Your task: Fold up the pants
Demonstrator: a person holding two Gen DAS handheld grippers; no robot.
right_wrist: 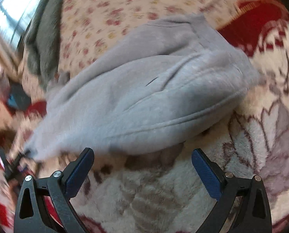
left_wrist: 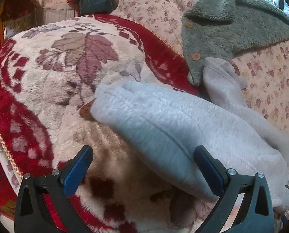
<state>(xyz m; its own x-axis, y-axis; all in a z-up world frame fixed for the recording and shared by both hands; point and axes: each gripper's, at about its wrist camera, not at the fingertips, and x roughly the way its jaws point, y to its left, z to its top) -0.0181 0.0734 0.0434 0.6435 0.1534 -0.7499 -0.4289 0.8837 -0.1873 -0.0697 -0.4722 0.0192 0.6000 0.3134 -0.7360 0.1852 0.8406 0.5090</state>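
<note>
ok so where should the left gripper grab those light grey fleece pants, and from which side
Probably the thick rolled edge of the light grey fleece pants nearest the left gripper. That seamed edge bulges up off the red and cream floral blanket, so one finger could slide beneath it. Come straight forward and low; the jaws are already open and straddle that edge.

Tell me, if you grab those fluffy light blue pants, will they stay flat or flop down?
The pants would probably flop: they already lie in soft rolls and creases on the blanket, not stiff. Their fuzzy fleece looks grippy rather than slippery. They seem light, though thick, so one pinch might lift only a layer.
</note>
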